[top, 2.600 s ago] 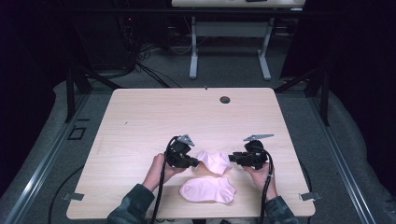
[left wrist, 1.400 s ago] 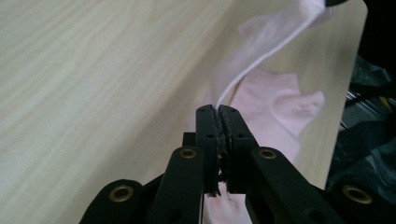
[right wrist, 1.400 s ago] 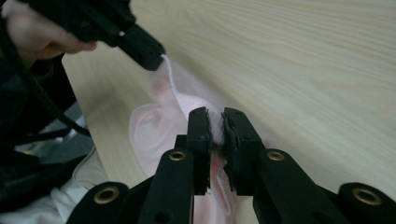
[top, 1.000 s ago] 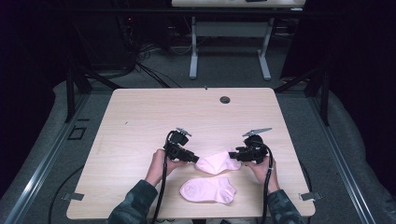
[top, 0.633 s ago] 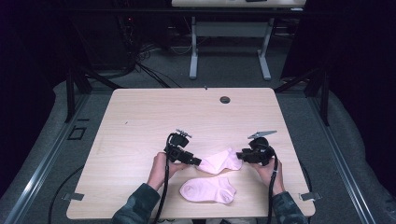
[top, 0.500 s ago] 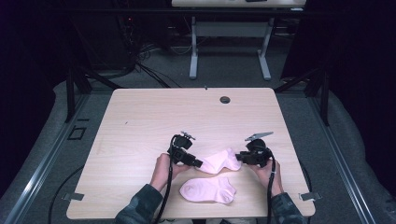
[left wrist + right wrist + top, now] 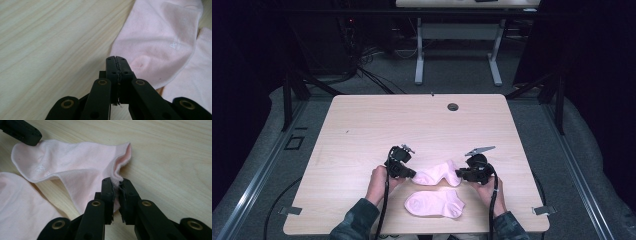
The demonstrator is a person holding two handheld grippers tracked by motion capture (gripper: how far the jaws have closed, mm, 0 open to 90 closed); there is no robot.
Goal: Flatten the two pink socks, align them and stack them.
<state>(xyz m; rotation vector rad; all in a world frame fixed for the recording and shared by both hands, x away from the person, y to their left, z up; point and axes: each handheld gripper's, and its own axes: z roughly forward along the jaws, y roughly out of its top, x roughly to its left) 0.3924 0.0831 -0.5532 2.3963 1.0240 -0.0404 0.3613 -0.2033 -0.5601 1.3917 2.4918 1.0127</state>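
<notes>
The upper sock (image 7: 438, 173) now lies stretched out flatter — the hand-held grippers moved apart.

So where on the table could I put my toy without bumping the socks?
The far half of the light wooden table is bare up to the small round hole. It is crowded near the front, around both pink socks and grippers.
</notes>
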